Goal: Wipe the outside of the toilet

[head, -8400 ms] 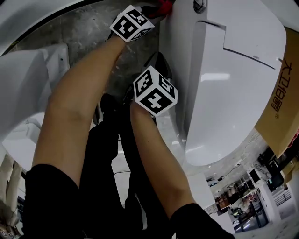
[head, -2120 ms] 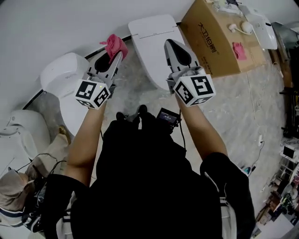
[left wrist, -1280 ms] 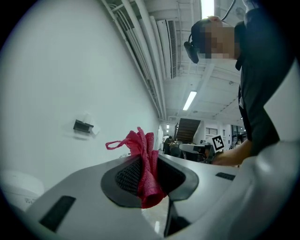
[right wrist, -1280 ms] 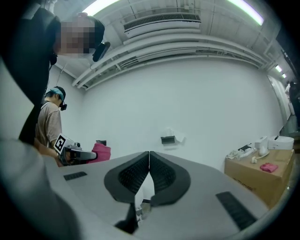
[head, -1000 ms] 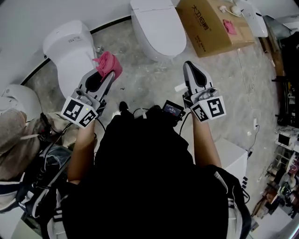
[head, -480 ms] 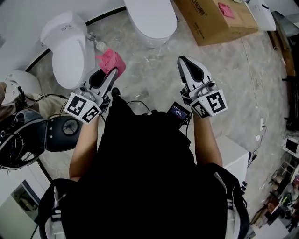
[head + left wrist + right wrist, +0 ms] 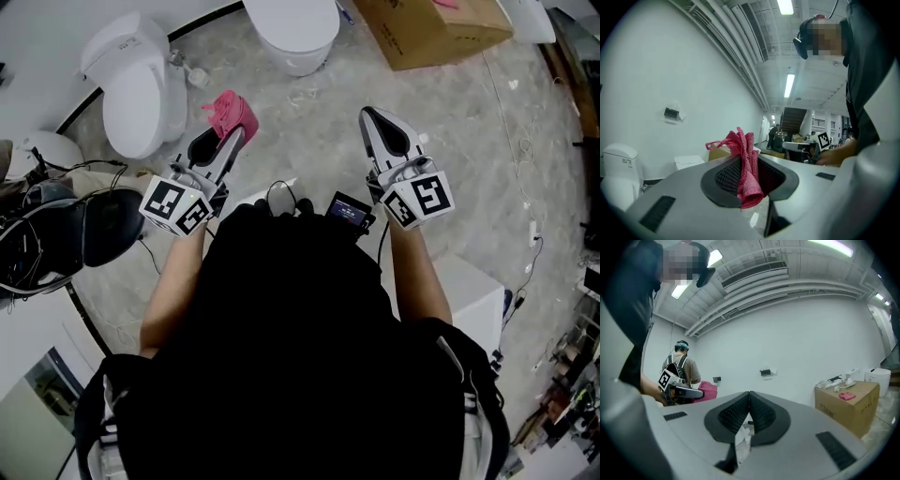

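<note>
My left gripper (image 7: 232, 137) is shut on a pink cloth (image 7: 230, 111), held in the air above the floor; in the left gripper view the cloth (image 7: 746, 168) hangs bunched between the jaws. My right gripper (image 7: 367, 114) is shut with nothing in it, its pads (image 7: 740, 412) meeting at the tips. A white toilet (image 7: 292, 28) stands at the top middle of the head view, well ahead of both grippers. A second white toilet (image 7: 136, 84) stands to the left, and shows again in the left gripper view as a toilet (image 7: 618, 165) by the wall.
A cardboard box (image 7: 441, 23) sits at the top right, also seen as a box (image 7: 847, 404) bearing a pink rag. A dark helmet-like object with cables (image 7: 56, 234) lies at the left. A white cabinet (image 7: 473, 291) is at my right. Another person (image 7: 682, 366) stands behind.
Both grippers came away from the toilet's side, and the person now stands back from it. In the last half second the toilets slid toward the view's top; the cloth stays clamped.
</note>
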The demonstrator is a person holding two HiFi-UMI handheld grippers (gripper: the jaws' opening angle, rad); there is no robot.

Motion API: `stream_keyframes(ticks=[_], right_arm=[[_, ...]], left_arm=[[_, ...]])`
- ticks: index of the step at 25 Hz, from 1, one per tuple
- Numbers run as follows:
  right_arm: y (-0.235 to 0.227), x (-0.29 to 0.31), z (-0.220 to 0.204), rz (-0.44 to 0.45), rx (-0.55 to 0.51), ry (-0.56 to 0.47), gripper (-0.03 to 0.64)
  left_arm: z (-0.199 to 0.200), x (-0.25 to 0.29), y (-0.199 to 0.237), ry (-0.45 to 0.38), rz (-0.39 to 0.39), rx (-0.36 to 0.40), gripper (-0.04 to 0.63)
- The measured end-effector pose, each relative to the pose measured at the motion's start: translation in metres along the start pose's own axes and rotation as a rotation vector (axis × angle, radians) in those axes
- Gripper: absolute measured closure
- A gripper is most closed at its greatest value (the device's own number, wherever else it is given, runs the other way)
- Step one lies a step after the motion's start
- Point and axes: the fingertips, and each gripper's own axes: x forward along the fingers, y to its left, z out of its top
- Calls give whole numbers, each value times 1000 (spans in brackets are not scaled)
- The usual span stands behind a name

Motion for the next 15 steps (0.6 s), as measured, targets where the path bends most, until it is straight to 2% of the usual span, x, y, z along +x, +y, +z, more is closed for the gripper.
stream_keyframes(ticks=[5,9,10,13,15], right_arm=[[14,-3,10,-26,-26,0,584],[29,6,10,-25,-30,14,584],[33,12,9,-13,-45,23,584],[46,21,10,24,-53,39,584],[49,21,14,27,-41,45,584]], left_arm=[[15,1,-3,-11,-55,3,494],[24,-2,-4,-11,-90,47,494],[24,-4,-2,-15,-91,41,494],[26,-11,5,-47,-80,-57,494],[35,-12,4,-75,-84,-85,494]])
